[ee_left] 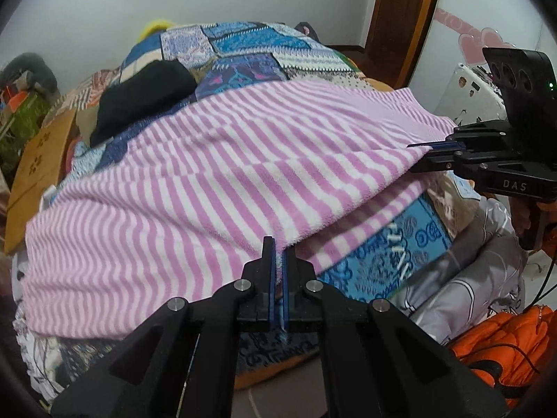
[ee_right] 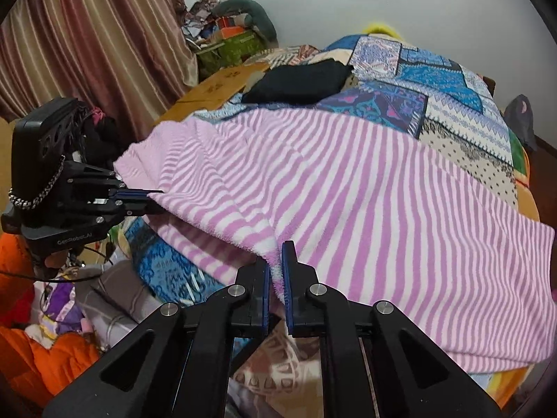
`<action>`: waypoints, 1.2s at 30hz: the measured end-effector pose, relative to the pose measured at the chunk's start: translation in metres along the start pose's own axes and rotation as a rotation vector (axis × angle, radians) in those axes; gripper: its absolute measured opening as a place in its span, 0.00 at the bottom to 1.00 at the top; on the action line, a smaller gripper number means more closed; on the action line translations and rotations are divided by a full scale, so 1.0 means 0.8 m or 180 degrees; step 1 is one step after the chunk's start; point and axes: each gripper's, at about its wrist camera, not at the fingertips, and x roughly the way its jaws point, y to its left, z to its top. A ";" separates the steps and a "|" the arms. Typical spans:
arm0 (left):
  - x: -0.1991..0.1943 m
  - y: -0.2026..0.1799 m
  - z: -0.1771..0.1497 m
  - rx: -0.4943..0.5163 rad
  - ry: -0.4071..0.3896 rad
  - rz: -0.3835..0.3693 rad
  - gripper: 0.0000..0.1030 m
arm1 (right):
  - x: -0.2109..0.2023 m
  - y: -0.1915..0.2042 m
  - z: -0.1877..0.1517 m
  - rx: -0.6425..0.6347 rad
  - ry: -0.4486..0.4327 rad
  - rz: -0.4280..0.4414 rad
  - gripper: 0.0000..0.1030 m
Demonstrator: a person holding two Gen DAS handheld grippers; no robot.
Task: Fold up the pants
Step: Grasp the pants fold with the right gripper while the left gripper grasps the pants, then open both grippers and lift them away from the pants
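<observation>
Black linkage arms fill the bottom of both my wrist views, and between them each gripper is clenched on cloth. On my left gripper the blue pads sit almost together, pinching the near hem of the pants. My right gripper has its jaws a little further apart, with a thicker fold of the same hem bunched between them.

Those pants are pink and white striped, fleecy, and lie spread across the bed on a blue patchwork quilt. Their near edge is lifted off the quilt where I hold it, and a lower layer of the striped cloth shows beneath the raised one.

Beyond them a folded black garment rests on the quilt, apart from the pants. Something orange lies crumpled down beside the bed. A brown striped curtain hangs at the far left in my right view.
</observation>
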 end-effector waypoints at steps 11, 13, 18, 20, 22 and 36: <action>-0.040 0.049 -0.024 -0.0477 -0.0128 0.0009 0.06 | -0.015 -0.005 -0.006 0.0149 0.0173 0.0021 0.18; -0.059 0.074 -0.032 -0.0631 -0.0207 0.0106 0.06 | -0.024 -0.005 -0.001 0.0144 0.0151 -0.0012 0.18; -0.094 0.151 -0.041 -0.1017 -0.0379 0.0488 0.09 | -0.039 -0.006 0.022 0.0089 0.0009 -0.0145 0.31; -0.101 0.186 -0.041 -0.1192 -0.0422 0.0573 0.12 | -0.034 -0.005 0.041 0.0017 -0.0033 -0.0216 0.32; -0.104 0.223 -0.041 -0.1363 -0.0447 0.0702 0.14 | -0.026 -0.006 0.056 -0.0027 -0.0051 -0.0221 0.32; -0.016 0.418 -0.050 -0.1995 -0.0016 0.0891 0.41 | 0.130 0.017 0.204 -0.0445 0.0111 0.0049 0.38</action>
